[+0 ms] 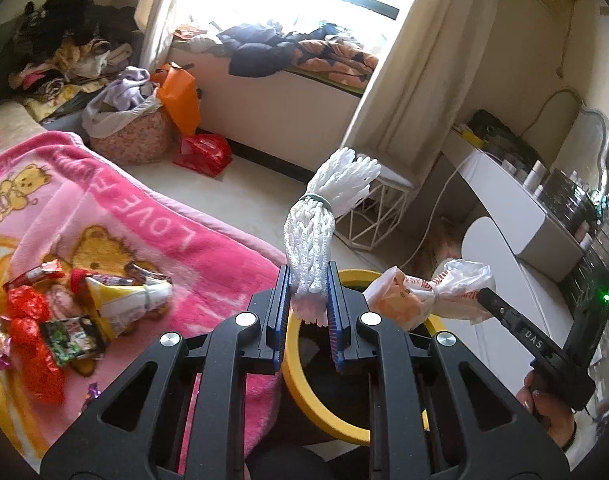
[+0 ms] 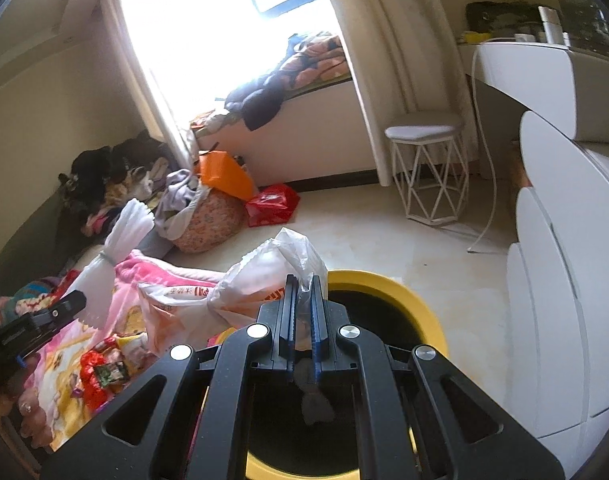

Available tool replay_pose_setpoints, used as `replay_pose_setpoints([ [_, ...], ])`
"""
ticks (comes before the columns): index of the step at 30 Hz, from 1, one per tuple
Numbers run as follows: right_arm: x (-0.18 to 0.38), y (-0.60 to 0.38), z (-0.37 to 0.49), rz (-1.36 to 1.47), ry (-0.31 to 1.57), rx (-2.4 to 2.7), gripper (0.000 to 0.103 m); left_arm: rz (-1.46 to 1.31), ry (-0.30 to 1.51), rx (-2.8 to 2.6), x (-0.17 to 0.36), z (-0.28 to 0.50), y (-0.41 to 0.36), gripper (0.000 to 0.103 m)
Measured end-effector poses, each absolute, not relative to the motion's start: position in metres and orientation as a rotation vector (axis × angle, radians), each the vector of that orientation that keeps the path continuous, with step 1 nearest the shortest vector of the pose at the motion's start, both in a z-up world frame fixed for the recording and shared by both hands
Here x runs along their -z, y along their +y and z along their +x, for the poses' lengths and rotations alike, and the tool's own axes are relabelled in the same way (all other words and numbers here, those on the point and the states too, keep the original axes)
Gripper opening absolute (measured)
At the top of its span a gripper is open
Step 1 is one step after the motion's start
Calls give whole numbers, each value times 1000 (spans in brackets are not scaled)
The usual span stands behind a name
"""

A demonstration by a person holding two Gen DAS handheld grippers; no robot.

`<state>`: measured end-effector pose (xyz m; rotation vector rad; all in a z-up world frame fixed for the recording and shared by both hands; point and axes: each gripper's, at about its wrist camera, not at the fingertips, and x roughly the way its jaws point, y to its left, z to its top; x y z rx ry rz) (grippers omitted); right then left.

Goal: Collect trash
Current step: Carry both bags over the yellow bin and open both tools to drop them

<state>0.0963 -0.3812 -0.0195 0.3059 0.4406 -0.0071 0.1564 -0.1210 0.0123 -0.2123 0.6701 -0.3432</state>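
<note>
Left wrist view: the left gripper (image 1: 309,280) is clamped on one white foam net sleeve (image 1: 316,236), banded at its middle and standing upright above the near rim of a single yellow bin (image 1: 304,380). Beside it, the right gripper (image 1: 489,295), held in a hand (image 1: 548,408), grips one knotted plastic bag (image 1: 420,292) over the bin's far edge. A cluster of snack wrappers (image 1: 64,312), too jumbled to count, lies on the pink blanket (image 1: 156,216) touching the bin's left side. Bare floor opens beyond toward one white stool (image 1: 378,216). Right wrist view: the right gripper (image 2: 303,294) is pinched tight on the plastic bag (image 2: 240,292), which hangs left of the bin (image 2: 388,284) rim; the left gripper (image 2: 70,304) holds the net sleeve (image 2: 116,248) over the blanket (image 2: 152,276). Open floor runs right to the white cabinet (image 2: 564,280).
</note>
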Motion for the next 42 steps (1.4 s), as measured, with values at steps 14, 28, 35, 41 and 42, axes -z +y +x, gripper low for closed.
replay_pose_setpoints([
  [14, 34, -402, 96, 293, 478, 110, 6, -165, 723, 415, 8, 156, -160, 12],
  [28, 55, -389, 103, 118, 533, 173, 6, -130, 835, 463, 45, 165, -191, 12],
  [35, 62, -388, 109, 139, 579, 150, 19, -113, 863, 469, 57, 172, -203, 22],
  [41, 56, -392, 107, 195, 565, 153, 44, -151, 865, 443, 60, 175, -193, 74],
  [42, 55, -391, 107, 199, 563, 152, 46, -157, 862, 439, 59, 175, -190, 82],
])
